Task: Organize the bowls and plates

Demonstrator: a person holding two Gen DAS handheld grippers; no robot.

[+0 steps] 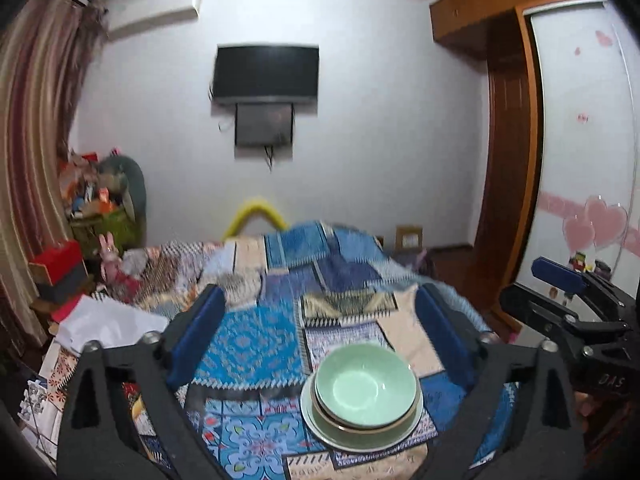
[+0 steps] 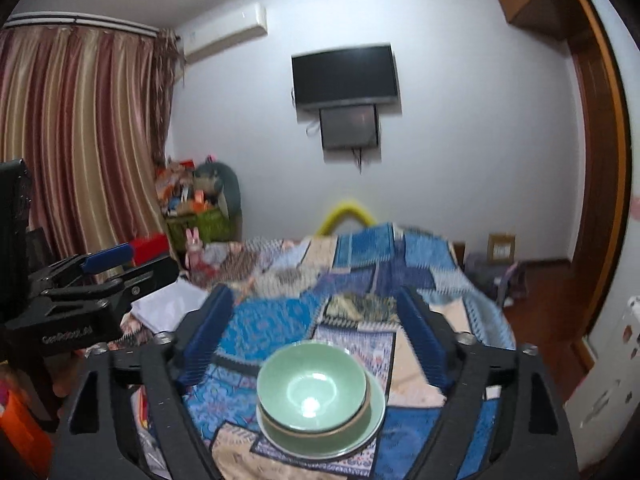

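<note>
A pale green bowl (image 1: 366, 388) (image 2: 312, 384) sits nested in another bowl on a green plate (image 1: 318, 422) (image 2: 374, 404). The stack rests on a bed with a blue patchwork quilt (image 1: 248, 344) (image 2: 264, 328). My left gripper (image 1: 320, 292) is open above the stack, its blue pads wide apart and nothing between them. Off to its right my right gripper (image 1: 560, 280) shows from the side. In the right wrist view my right gripper (image 2: 314, 294) is open and empty too, clear of the dishes, with the left gripper (image 2: 108, 264) beside it at the left edge.
White papers (image 1: 104, 324) and a red box (image 1: 60, 260) lie left of the bed. A basket of clutter (image 1: 104, 220) stands in the far left corner by the curtain (image 2: 80, 140). A wooden wardrobe (image 1: 508, 160) lines the right side, and a television (image 1: 266, 72) hangs on the far wall.
</note>
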